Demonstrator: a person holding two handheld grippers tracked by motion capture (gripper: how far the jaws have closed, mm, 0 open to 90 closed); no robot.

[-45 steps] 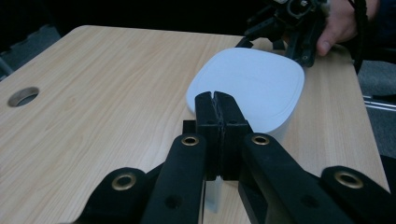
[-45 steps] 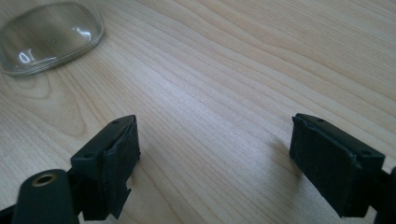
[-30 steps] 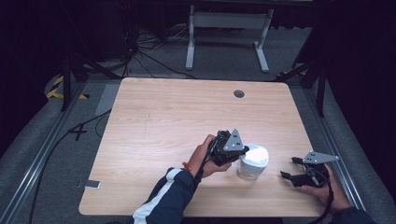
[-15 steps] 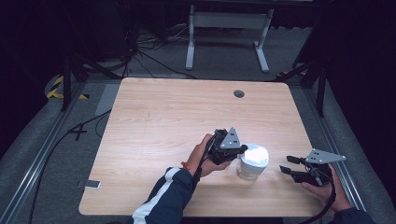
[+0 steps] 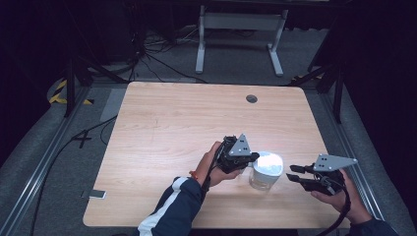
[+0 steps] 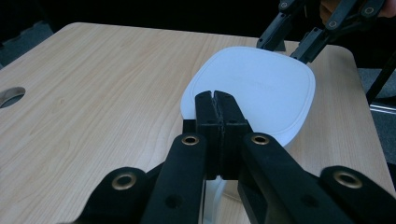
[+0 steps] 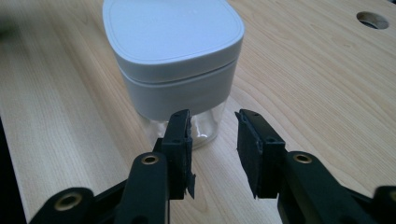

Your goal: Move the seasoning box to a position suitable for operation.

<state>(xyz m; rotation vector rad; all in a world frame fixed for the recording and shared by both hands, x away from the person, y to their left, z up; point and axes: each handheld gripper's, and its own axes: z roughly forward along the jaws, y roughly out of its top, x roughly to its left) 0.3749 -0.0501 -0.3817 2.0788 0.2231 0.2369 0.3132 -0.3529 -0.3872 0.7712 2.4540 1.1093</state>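
A clear jar with a white lid (image 5: 266, 169) stands on the desk (image 5: 172, 128) at the lower right of the high view. The left gripper (image 5: 246, 158) rests against the lid's near edge with jaws pressed together on nothing. The right gripper (image 5: 296, 174), jaws narrowly parted, sits just beside the jar. This looks like an approach to grasp; next the right jaws would need to widen around the body.

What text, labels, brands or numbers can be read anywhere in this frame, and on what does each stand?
None can be read.
White rounded-square lid of the clear jar: a faint embossed line across its top in the left gripper view, too faint to read.
Light wooden table, black left gripper and black right gripper: no markings seen.
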